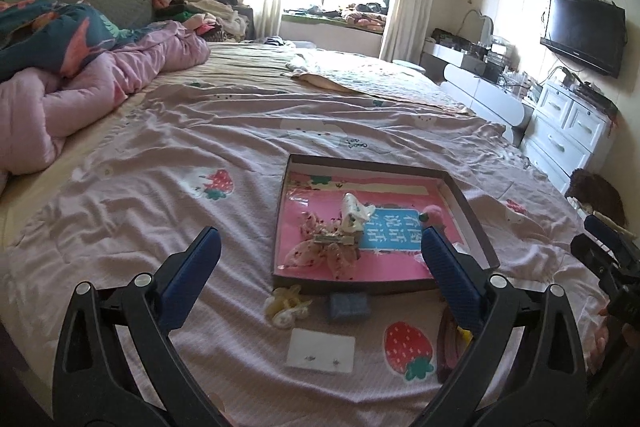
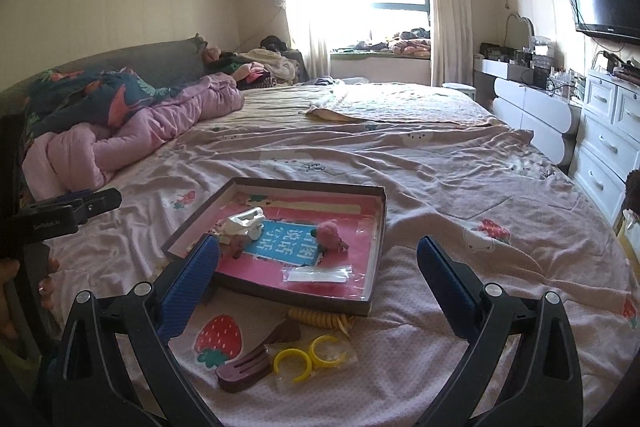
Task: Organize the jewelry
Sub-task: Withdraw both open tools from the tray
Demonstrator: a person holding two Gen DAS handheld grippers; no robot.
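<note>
A shallow brown box [image 1: 472,211] with a pink bottom lies on the bed; it also shows in the right wrist view [image 2: 380,235]. In it lie a floral bow clip [image 1: 324,253], a white clip [image 1: 354,213] and a pink pompom [image 2: 330,235]. In front of the box lie a yellow claw clip [image 1: 286,305], a blue block [image 1: 348,307] and a white earring card [image 1: 321,350]. Two yellow rings [image 2: 308,357], a maroon hair clip [image 2: 256,359] and a yellow spiral tie [image 2: 318,319] lie near the right gripper. My left gripper [image 1: 320,259] and right gripper [image 2: 318,267] are open and empty above the bed.
The bed [image 1: 160,155] has a pink strawberry sheet. A pink quilt [image 1: 100,79] is bunched at the left. White drawers [image 1: 568,131] and a wall TV [image 1: 582,33] stand at the right. The right gripper shows at the edge of the left wrist view [image 1: 608,251].
</note>
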